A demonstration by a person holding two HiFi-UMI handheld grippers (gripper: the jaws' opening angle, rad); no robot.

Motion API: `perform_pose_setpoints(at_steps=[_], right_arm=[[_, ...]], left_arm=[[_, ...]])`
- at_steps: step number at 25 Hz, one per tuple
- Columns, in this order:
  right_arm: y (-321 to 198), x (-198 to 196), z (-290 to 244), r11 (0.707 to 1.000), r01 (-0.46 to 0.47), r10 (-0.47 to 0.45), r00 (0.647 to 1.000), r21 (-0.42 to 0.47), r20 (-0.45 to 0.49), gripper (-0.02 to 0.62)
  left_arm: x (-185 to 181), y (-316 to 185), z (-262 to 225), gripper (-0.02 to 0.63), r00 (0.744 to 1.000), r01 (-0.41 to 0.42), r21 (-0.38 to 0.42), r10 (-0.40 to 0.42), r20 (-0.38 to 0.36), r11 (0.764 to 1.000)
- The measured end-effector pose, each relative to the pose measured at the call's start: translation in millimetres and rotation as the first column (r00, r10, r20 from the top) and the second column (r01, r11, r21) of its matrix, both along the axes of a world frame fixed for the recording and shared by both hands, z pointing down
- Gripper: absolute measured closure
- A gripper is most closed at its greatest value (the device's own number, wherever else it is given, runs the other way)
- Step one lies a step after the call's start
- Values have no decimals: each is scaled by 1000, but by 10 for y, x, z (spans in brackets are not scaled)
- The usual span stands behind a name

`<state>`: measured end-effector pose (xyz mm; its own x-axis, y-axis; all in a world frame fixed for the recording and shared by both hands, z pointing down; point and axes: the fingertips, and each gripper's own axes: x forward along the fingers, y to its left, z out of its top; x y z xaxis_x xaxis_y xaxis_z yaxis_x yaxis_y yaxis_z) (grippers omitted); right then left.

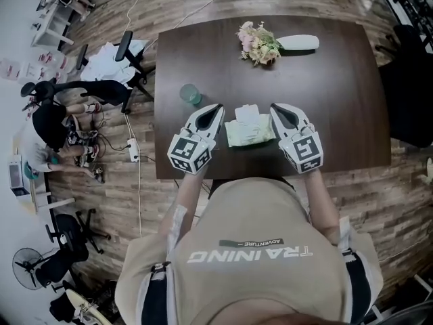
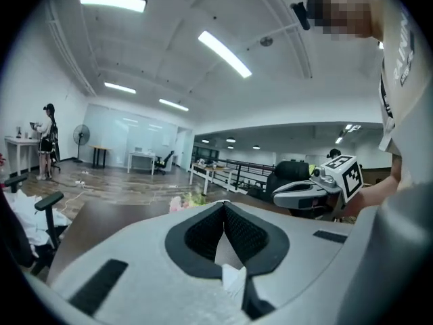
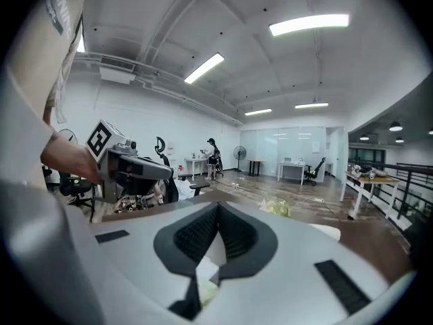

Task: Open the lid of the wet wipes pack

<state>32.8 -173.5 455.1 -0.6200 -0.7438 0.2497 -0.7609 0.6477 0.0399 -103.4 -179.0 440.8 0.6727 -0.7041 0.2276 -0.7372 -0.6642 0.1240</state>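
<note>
Head view, table (image 1: 338,100): dark wood seen from above, with the person's beige shirt (image 1: 257,249) at the bottom.
Head view, wet wipes pack (image 1: 249,133): pale green, flat on the table near the person's edge. A white piece (image 1: 247,112) sits at its far edge, too small to tell whether it is the lid lifted.
Head view, left claw (image 1: 217,107): just left of the pack, held above the table and not touching the pack.
Head view, right claw (image 1: 275,107): just right of the pack, also apart from it.
Head view, other things: green cup (image 1: 190,94) beyond and left of the pack. Flower bunch (image 1: 257,42) and white vase (image 1: 298,42) lie well beyond the pack.
Left gripper view, left claw (image 2: 224,206): tips pressed together, pinching nothing. A pale patch that may be the pack shows through the gap behind the tips.
Left gripper view, surroundings: right claw and its marker cube (image 2: 348,175) to the right, flowers ahead.
Right gripper view, right claw (image 3: 218,207): tips pressed together, pinching nothing. A pale green patch shows through the gap behind the tips.
Right gripper view, surroundings: left claw to the left, flowers and vase ahead.
</note>
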Motion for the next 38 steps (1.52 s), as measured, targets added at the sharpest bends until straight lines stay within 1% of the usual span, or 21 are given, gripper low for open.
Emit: perform_pose_setpoints(at_steps=[4,9,12,15,18,21,24,26,30,34,38], right_arm=[[-26,-82,-376,998,-5,3,999,58,32,581],[-13,-197,-693,995,-21,23,1000,100,-17,581],[-41,-268,-911,992,-21,18,1000,121,23,581],[-84,-294,-1083,990,-33,23,997,137,79,581],[-91,-321,-1149,989,-42,29,995,144,90,581],[-80,-382,-1160,990,-28,17,997,141,76,581],[-61,-422,-1123,990,-22,15,998,140,53,581],[-34,-418,-1110,992,-31,23,998,126,65,581],[1,-377,-1109,994,-57,49,996,98,78,581],[10,-413,-1159,990,-77,68,995,116,77,581],[73,-513,-1042,992,-94,86,992,81,91,581]], left_arm=[[4,-113,-390,597,999,-15,83,18,-30,996],[-25,-118,-938,597,998,-26,164,34,-45,986],[-89,-133,-1254,597,998,-23,223,36,-54,975],[-132,-148,-1400,597,998,-25,262,37,-42,965],[-171,-114,-1417,597,998,-22,264,37,-53,964],[-209,-63,-1409,597,997,-23,256,41,-65,966],[-236,-37,-1322,597,997,-31,234,48,-66,972],[-240,-30,-1277,597,996,-42,226,59,-69,973],[-244,-41,-1272,597,993,-60,247,83,-87,967],[-256,-62,-1249,597,989,-87,260,114,-92,962],[-257,-35,-1222,597,983,-119,256,150,-107,959]])
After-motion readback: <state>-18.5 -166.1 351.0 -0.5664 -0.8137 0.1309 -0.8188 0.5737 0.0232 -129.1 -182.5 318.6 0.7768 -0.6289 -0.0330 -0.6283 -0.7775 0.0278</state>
